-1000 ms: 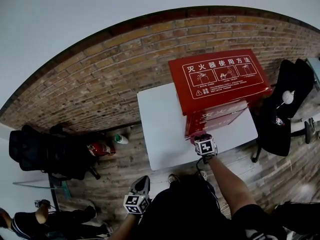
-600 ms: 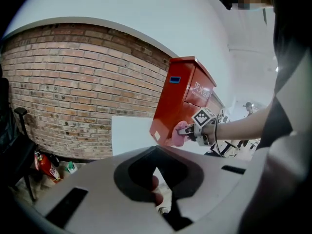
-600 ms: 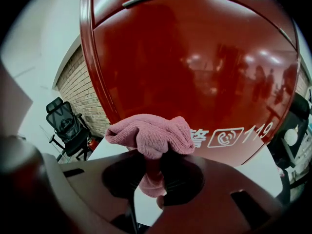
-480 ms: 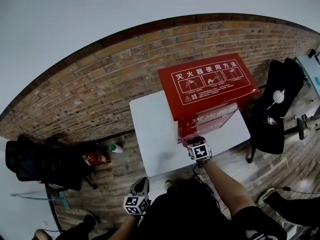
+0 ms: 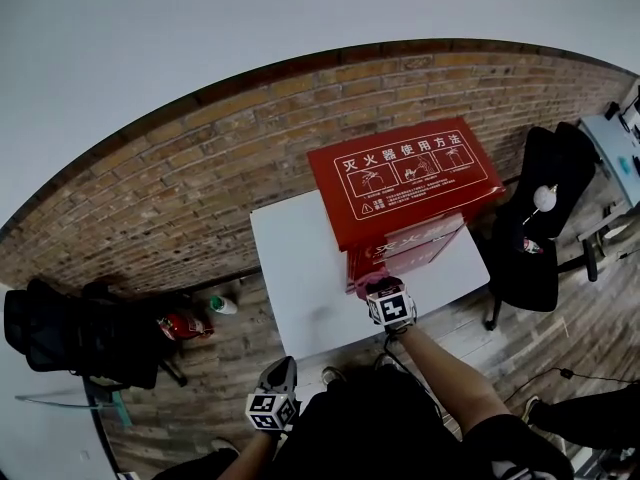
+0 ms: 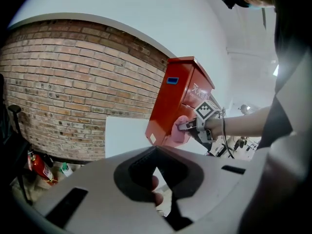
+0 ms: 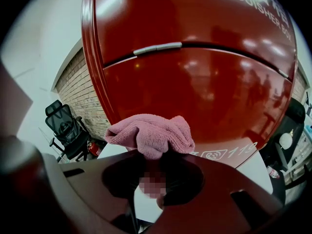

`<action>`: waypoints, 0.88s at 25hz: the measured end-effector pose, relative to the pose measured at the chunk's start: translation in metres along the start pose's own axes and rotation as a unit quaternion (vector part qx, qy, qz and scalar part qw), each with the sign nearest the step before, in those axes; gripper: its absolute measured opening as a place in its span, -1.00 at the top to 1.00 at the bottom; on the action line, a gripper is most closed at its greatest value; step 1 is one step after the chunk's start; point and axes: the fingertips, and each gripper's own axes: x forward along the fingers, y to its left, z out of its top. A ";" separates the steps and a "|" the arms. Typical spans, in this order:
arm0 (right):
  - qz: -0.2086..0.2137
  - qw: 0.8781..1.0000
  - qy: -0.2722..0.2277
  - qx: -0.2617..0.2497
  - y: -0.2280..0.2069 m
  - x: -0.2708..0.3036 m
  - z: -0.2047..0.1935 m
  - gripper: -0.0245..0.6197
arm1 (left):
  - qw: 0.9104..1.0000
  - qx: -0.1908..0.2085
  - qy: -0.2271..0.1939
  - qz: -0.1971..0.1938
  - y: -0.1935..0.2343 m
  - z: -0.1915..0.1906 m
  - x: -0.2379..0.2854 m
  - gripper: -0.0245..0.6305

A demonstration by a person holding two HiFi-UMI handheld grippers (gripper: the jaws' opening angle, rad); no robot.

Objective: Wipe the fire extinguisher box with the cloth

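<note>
Right gripper [image 5: 378,290]: jaws clamped on a bunched pink cloth [image 7: 150,133]. The wad sticks out past the jaw tips and presses flat against the red fire extinguisher box [image 5: 405,183]. Contact is low on the front face, near the corner on the person's left. It sits below the horizontal seam with the silver strip [image 7: 157,48] and left of the white "119" print [image 7: 243,151]. The left gripper view shows the same contact from the side: the right gripper [image 6: 187,126] is held level, with the cloth [image 6: 176,133] between it and the box [image 6: 173,101].

Box: stands on the right part of a white table [image 5: 300,263], back to the brick wall [image 5: 190,183]. Its top panel with white instruction pictures faces up.

Left gripper [image 5: 284,370]: held low beside the person's body, well apart from the table and box. Its jaws [image 6: 156,151] meet at a point with nothing between them, touching nothing.

Surroundings: a black office chair [image 5: 545,218] right of the table, another [image 5: 75,330] far left. On the wood floor by the wall are a small red extinguisher [image 5: 175,325] and a green-capped bottle [image 5: 222,305].
</note>
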 end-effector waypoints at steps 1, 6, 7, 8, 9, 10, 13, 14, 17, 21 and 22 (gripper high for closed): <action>0.000 1.000 -0.003 0.001 0.001 -0.003 0.003 0.63 | 1.000 -0.003 0.002 -0.002 -0.003 0.002 0.001 0.87; 0.001 1.000 -0.016 0.003 0.006 -0.016 0.018 0.63 | 1.000 -0.008 0.003 -0.009 -0.010 0.008 0.006 0.87; 0.001 1.000 -0.017 0.005 0.006 -0.018 0.020 0.63 | 1.000 -0.006 0.000 -0.007 -0.009 0.006 0.007 0.87; 0.001 1.000 -0.018 0.007 0.007 -0.020 0.022 0.63 | 1.000 -0.005 -0.002 -0.007 -0.009 0.005 0.008 0.87; 0.002 1.000 -0.020 0.008 0.007 -0.022 0.024 0.63 | 1.000 -0.006 -0.001 -0.007 -0.010 0.005 0.008 0.87; 0.002 1.000 -0.021 0.008 0.007 -0.024 0.026 0.63 | 1.000 -0.008 0.002 -0.008 -0.011 0.004 0.009 0.87; 0.001 1.000 -0.028 0.008 0.008 -0.031 0.032 0.63 | 1.000 -0.008 0.000 -0.007 -0.012 0.003 0.010 0.87; 0.002 0.999 -0.032 0.007 0.009 -0.034 0.036 0.63 | 1.000 -0.008 0.000 -0.006 -0.012 0.003 0.010 0.87; 0.006 0.999 -0.040 0.004 0.011 -0.041 0.043 0.63 | 1.000 -0.008 0.000 -0.004 -0.013 0.001 0.012 0.87; 0.010 0.998 -0.056 0.002 0.014 -0.051 0.053 0.63 | 1.000 -0.007 -0.001 -0.008 -0.019 0.000 0.015 0.87; 0.010 0.998 -0.059 0.000 0.014 -0.054 0.056 0.63 | 1.000 -0.007 -0.001 -0.009 -0.021 0.000 0.016 0.87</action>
